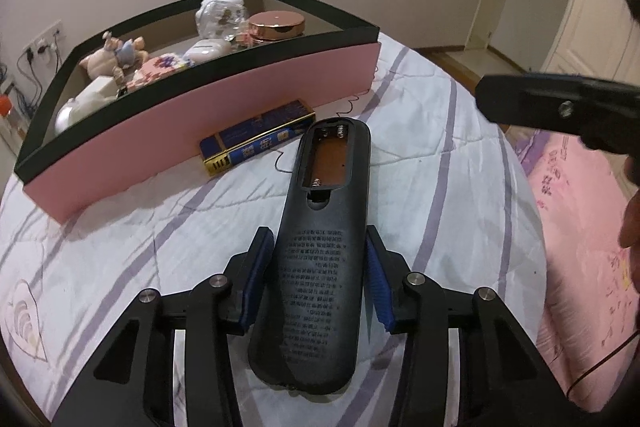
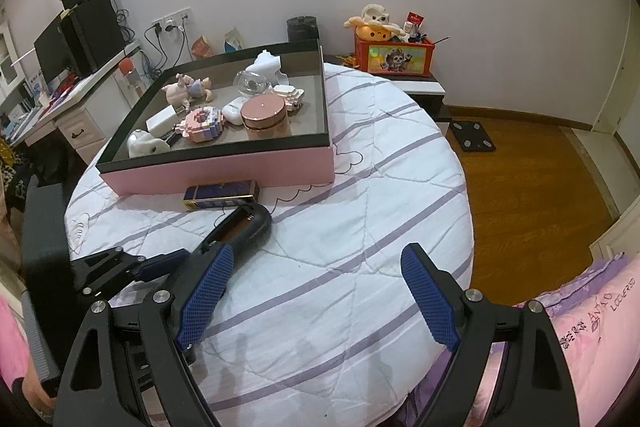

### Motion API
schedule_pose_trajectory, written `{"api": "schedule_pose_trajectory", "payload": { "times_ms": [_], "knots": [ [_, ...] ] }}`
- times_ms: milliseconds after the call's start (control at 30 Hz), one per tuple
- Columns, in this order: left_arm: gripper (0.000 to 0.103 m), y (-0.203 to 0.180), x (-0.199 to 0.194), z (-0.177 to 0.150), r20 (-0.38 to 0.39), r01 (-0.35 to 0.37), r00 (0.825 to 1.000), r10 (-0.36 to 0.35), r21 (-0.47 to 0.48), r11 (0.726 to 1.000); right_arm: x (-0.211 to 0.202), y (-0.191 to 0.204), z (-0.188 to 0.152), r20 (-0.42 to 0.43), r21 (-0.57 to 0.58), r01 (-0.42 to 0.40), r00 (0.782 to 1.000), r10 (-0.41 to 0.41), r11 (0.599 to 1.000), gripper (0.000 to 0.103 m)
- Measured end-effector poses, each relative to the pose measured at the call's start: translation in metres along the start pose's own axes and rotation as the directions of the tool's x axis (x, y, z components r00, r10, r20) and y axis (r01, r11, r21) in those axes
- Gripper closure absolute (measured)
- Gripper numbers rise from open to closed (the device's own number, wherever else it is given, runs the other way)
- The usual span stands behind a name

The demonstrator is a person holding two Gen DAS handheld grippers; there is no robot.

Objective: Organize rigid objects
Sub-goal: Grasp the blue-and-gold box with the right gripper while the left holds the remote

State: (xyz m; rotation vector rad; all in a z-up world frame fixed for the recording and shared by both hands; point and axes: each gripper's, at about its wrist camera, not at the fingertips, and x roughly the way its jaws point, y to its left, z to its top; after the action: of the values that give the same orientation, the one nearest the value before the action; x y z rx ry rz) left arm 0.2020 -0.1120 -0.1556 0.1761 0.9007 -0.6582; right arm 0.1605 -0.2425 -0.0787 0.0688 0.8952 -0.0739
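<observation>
Two jaws of left gripper (image 1: pixel 320 267) clamped remote control (image 1: pixel 320 247), long axis pointing frame-top toward pink box (image 1: pixel 224 107); right gripper (image 2: pixel 320 299) wide, empty.

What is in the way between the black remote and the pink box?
The blue-and-gold flat box lies on the bed against the pink box's front wall, right ahead of the black remote held in the left gripper. That wall must also be cleared.

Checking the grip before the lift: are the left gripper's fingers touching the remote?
Touching. In the left wrist view the left gripper has both blue fingers pressed against the sides of the remote, with no gap showing.
</observation>
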Motion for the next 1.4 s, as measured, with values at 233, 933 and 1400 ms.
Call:
{"api": "schedule_pose_trajectory", "payload": {
  "times_ms": [233, 933, 1400],
  "knots": [
    [0.06, 0.007, -0.012, -0.009, 0.018, 0.016, 1.0, -0.014, -0.077, 0.997, 0.009, -0.001, -0.001, -0.012, 0.0, -0.001, 1.0, 0.001, 1.0, 0.016],
    [0.05, 0.059, -0.036, -0.037, 0.006, -0.091, 0.995, 0.095, -0.232, 0.968, 0.066, 0.049, -0.006, -0.091, -0.073, -0.051, 0.995, 0.045, 0.996, 0.016],
    [0.059, 0.073, -0.042, -0.045, 0.042, -0.079, 0.994, 0.099, -0.336, 0.938, 0.09, 0.063, 0.014, -0.078, -0.054, -0.066, 0.995, 0.062, 0.996, 0.016]
  ]
}}
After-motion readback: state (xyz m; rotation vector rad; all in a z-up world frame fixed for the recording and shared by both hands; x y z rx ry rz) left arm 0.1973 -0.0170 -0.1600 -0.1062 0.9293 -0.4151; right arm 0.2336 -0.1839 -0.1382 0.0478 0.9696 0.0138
